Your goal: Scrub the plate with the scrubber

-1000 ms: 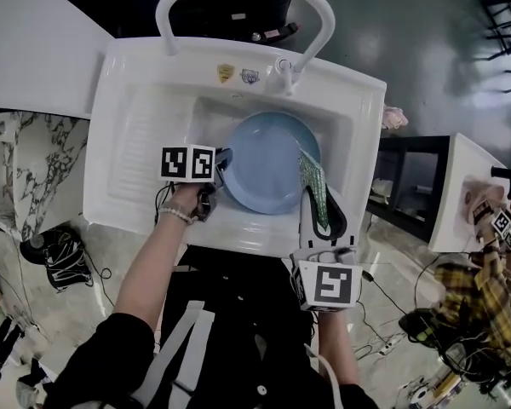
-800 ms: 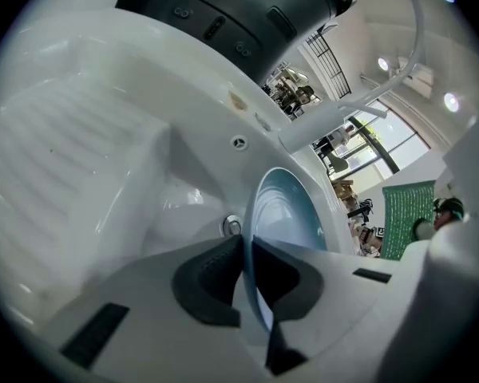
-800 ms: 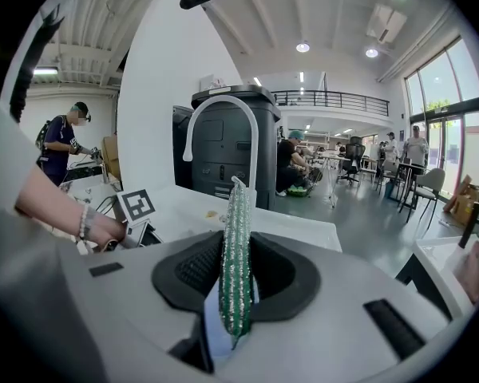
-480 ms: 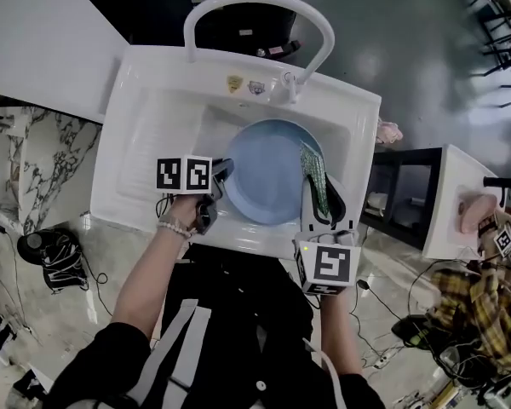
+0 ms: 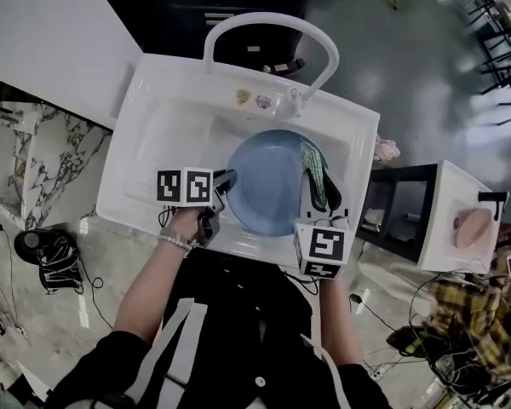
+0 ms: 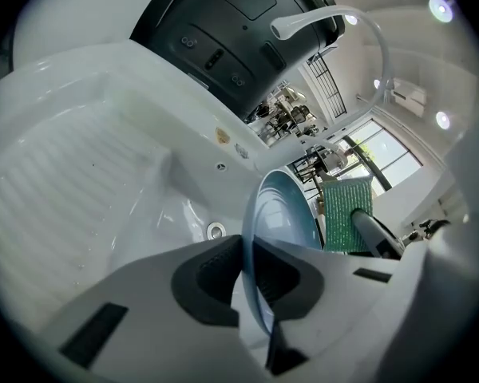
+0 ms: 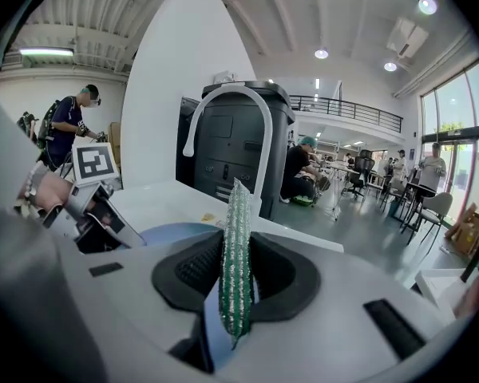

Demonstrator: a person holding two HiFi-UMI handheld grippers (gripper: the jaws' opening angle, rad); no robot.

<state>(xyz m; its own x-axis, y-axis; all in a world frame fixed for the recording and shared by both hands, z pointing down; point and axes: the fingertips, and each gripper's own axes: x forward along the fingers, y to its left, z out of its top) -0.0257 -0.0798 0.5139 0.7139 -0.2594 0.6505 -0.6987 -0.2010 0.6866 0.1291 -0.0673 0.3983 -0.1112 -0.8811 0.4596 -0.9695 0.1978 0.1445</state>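
The pale blue round plate [image 5: 268, 181] has a smooth, glossy, glazed-looking face that carries reflections. The green rectangular scrubber [image 7: 237, 238] is a coarse woven mesh, rough and glittering. The white moulded sink [image 5: 149, 156] is smooth and glossy, with a ribbed drainboard area. Its white arched faucet [image 5: 268, 20] shows the same sheen. The bodies of the left tool [image 6: 247, 271] and right tool [image 7: 236, 282] are matt white plastic. Their dark pads [image 6: 211, 274] are matt, finely ribbed and rubber-like. The grey-veined floor [image 5: 43, 169] looks like polished stone.

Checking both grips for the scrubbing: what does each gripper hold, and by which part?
Left gripper: blue plate, by its rim. Right gripper: green scrubber, by its lower end.
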